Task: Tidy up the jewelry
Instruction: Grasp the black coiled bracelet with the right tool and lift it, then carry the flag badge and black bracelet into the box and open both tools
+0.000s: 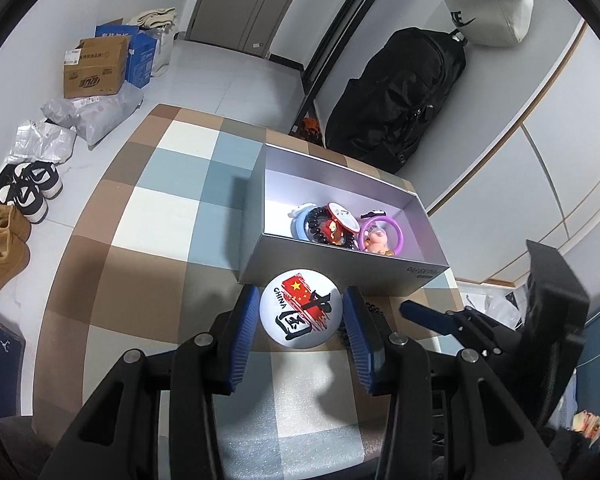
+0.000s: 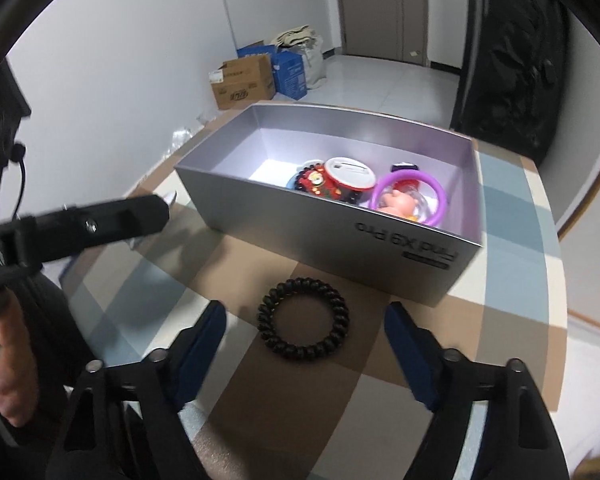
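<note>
My left gripper (image 1: 301,304) is shut on a round white badge (image 1: 300,314) printed with a red flag and "CHINA", holding it just in front of the near wall of the silver box (image 1: 340,272). The open box (image 2: 324,236) holds a black bead bracelet (image 1: 314,226), a red round tin (image 2: 346,178), a blue item and a purple ring (image 2: 408,178) around a pink figure. A black spiral hair tie (image 2: 266,316) lies on the checked cloth. My right gripper (image 2: 306,318) is open, its blue fingers standing on either side of the tie without touching it.
The table under the checked cloth (image 1: 172,208) ends close behind the box. A black backpack (image 1: 396,96) leans on the wall beyond. Cardboard boxes (image 1: 96,66), plastic bags and shoes (image 1: 28,190) lie on the floor at the left. A hand (image 2: 12,364) holds the left gripper's handle.
</note>
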Action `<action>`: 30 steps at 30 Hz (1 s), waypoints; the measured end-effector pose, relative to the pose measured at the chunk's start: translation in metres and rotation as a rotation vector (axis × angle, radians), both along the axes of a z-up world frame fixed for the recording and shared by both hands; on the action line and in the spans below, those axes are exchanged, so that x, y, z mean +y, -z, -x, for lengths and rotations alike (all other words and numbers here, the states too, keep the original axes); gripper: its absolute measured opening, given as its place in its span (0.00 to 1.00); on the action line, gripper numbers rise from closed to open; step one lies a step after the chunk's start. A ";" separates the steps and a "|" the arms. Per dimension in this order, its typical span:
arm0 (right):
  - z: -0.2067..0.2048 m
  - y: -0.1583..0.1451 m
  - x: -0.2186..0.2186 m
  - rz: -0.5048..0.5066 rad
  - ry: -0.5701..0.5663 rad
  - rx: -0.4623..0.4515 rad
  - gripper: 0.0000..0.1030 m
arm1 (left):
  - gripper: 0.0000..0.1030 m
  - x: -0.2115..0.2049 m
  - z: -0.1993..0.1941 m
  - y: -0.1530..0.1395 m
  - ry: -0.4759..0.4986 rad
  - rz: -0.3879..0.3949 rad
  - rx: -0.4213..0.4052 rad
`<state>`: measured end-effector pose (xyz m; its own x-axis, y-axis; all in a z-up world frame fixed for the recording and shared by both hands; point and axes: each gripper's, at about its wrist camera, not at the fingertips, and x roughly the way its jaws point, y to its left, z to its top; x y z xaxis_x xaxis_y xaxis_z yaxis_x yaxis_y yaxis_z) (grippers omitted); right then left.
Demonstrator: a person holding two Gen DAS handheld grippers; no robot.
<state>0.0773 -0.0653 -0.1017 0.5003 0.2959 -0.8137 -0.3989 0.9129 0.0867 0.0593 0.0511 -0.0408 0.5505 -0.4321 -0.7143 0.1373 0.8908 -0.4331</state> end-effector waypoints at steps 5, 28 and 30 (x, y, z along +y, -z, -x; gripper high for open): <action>0.001 0.012 0.014 0.097 -0.042 0.002 0.57 | 0.36 0.002 0.000 0.000 -0.002 0.006 -0.002; 0.011 -0.018 0.007 -0.066 -0.038 -0.077 0.40 | 0.36 0.007 -0.005 -0.016 -0.048 0.032 -0.082; 0.015 -0.028 0.006 -0.104 -0.046 -0.107 0.40 | 0.36 0.007 -0.009 -0.017 -0.046 0.039 -0.082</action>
<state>0.0626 -0.0592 -0.0740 0.5664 0.4004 -0.7204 -0.4521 0.8817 0.1346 0.0685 0.0584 -0.0235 0.6265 -0.4315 -0.6491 0.1328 0.8797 -0.4566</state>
